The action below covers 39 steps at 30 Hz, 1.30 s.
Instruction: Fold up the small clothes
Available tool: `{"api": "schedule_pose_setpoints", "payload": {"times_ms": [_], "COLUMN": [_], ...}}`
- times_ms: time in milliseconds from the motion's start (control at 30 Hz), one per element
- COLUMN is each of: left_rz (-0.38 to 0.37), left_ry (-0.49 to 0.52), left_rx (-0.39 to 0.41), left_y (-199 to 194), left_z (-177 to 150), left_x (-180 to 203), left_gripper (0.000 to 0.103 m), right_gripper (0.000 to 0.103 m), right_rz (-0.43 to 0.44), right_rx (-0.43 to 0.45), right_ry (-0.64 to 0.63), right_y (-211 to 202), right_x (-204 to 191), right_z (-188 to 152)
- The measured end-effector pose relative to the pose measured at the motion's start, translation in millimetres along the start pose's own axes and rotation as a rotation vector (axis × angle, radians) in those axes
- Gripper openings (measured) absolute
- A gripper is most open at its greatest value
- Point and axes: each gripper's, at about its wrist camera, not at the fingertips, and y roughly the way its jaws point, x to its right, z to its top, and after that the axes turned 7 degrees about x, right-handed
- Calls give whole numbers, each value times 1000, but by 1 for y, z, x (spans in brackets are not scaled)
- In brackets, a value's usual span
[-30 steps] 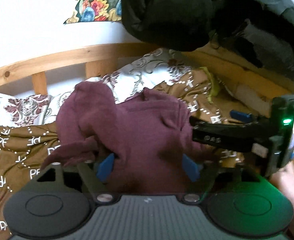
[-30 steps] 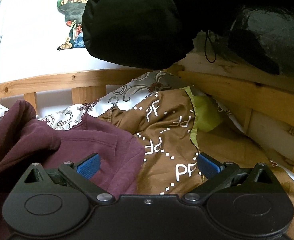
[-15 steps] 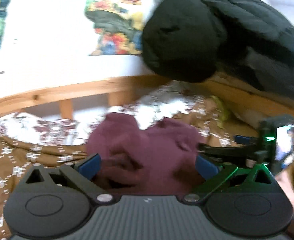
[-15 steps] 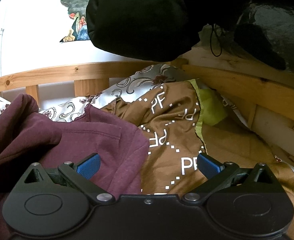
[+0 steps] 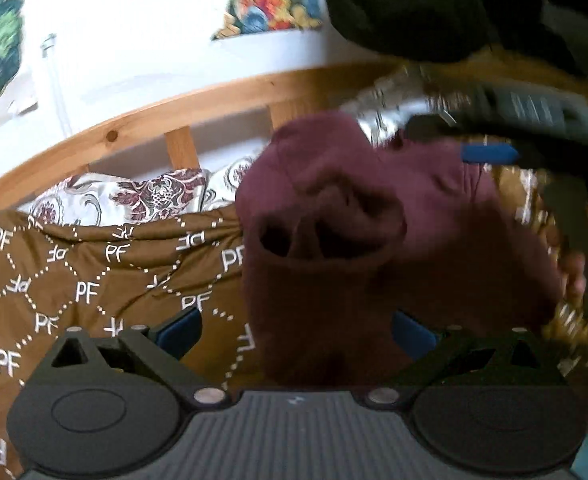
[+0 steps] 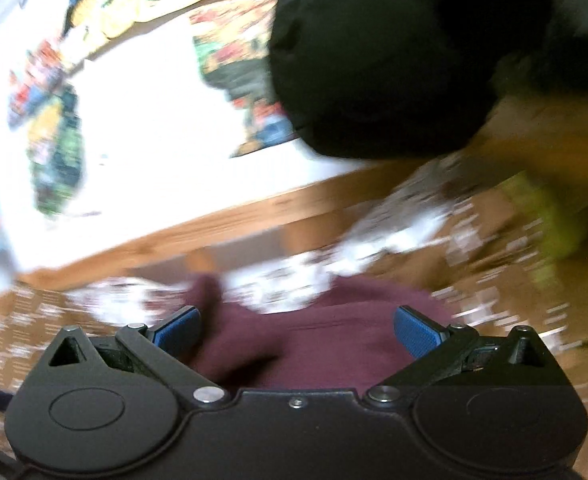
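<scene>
Maroon fleece garment [image 5: 374,248] bunched in a soft heap on the brown quilted bedspread printed with white PF letters [image 5: 74,280], two sleeve or cuff openings gaping toward the left wrist camera. Left gripper [image 5: 296,330] low in front of the heap, blue-padded jaws spread wide, nothing between the pads but the near edge of the maroon cloth hanging close to the right-hand pad; contact there too blurred to call. Bare bedspread out to the left of the heap, running back to a white pillow with maroon floral print [image 5: 134,196] and then the curved wooden bed rail [image 5: 174,116]. Tighter on the right: right gripper [image 5: 494,152] blurred across the top right edge of the garment, one blue pad showing over the cloth.

From the right wrist view, heavy motion blur. Right gripper [image 6: 296,330] jaws also wide apart, maroon garment [image 6: 326,344] lying between and just beyond the pads, nothing clamped. Black puffy jacket [image 6: 374,60] hanging overhead at the far right corner of the bed, white wall with colourful posters [image 6: 54,140] behind the rail.
</scene>
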Motion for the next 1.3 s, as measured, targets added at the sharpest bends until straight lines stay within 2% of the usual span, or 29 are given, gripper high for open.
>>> {"api": "schedule_pose_setpoints", "payload": {"times_ms": [100,233,300,467,600,767,833,900,1033,1100,1133,1167,1200,1267,1300], "left_rz": [-4,31,39,42,17,-71,-94,-103,-77,-43,-32,-24,-24,-35,-44], "left_ry": [58,121,125,110,110,134,138,137,151,164,168,170,169,156,147], "left_rx": [-17,-14,-20,-19,5,32,35,34,33,37,36,36,35,39,44], "left_y": [6,12,17,22,20,13,11,11,12,11,11,11,11,8,6], "left_z": [-4,-5,-4,0,3,9,10,12,14,14,14,13,13,14,14], "left_x": [7,13,12,12,15,24,26,28,29,30,31,31,32,33,33], "left_gripper": [102,102,102,102,101,99,96,89,72,53,47,37,30,25,23], "right_gripper": [103,103,103,103,103,102,102,100,89,81,72,63,57,34,29], "right_rz": [128,184,189,212,230,225,219,218,187,178,171,162,154,140,136], "right_rx": [-146,-235,-289,-349,-375,-338,-297,-276,-271,-265,-260,-251,-244,-227,-215], "right_ry": [107,267,346,505,552,545,552,558,590,614,624,629,624,596,576], "right_y": [30,48,57,66,67,65,60,58,59,59,60,59,58,56,55], "right_x": [0,4,6,12,10,11,16,21,31,36,36,38,39,38,36], "right_z": [1,-9,-16,-29,-37,-35,-35,-34,-35,-38,-38,-39,-39,-38,-36]}}
